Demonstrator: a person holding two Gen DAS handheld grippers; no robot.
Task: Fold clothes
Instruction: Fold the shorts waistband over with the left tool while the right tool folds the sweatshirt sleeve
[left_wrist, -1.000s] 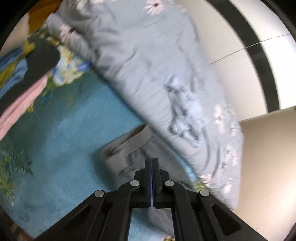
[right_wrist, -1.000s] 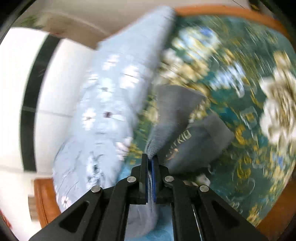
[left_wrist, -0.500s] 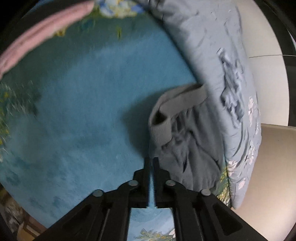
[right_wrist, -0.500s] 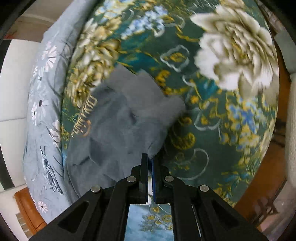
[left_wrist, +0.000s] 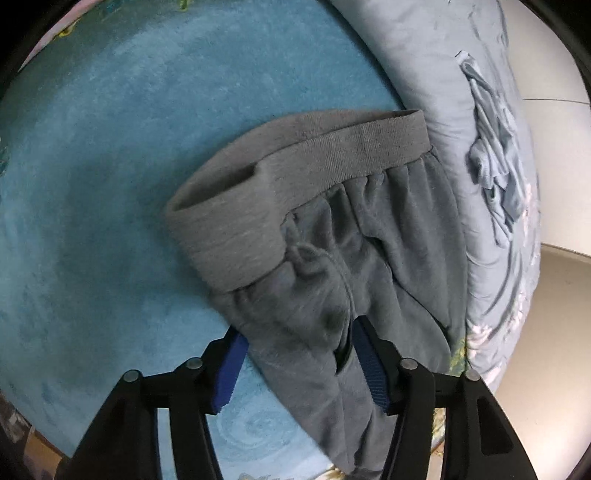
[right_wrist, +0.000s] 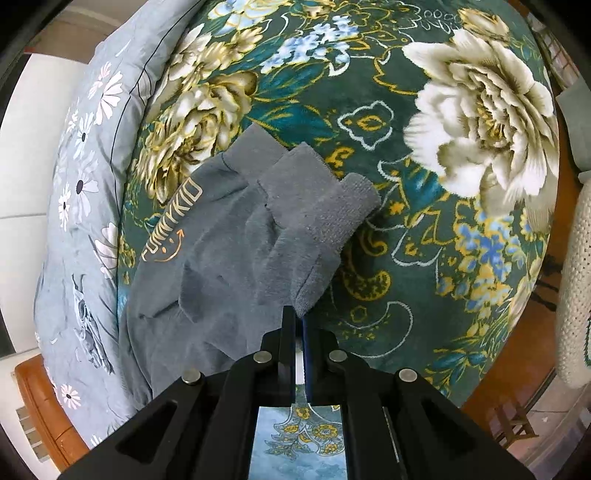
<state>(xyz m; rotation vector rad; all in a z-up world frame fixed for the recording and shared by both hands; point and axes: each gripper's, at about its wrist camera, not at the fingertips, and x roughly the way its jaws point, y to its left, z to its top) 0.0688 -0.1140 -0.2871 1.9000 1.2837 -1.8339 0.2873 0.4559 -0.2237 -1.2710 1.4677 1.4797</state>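
Left wrist view: the left claw (left_wrist: 295, 354) now stands wide apart, its blue-padded fingers (left_wrist: 229, 369) straddling the soft grey fleece trousers (left_wrist: 332, 258); half a second ago it was pinched together. That reads as a release: the ribbed waistband (left_wrist: 314, 162) end has been laid down on the teal plush blanket (left_wrist: 110, 184) covering the bed, just beside the pale blue flower-print quilt (left_wrist: 461, 92) bunched along the wall side.

Right wrist view shows the right claw (right_wrist: 298, 321) with its fingers nearly together, a thin gap showing, the tip touching the folded grey edge; whether any cloth is pinched there I cannot tell. Beyond it the trouser legs lie doubled over, ribbed cuffs (right_wrist: 332, 195) on top, the orange lettering (right_wrist: 173, 221) facing up, on the dark green part of the blanket with large cream flowers (right_wrist: 480, 129). A second ago the garment hung in the air; now it rests on the bed.

My judgement: one fold is placed, and smoothing or a further fold comes next.
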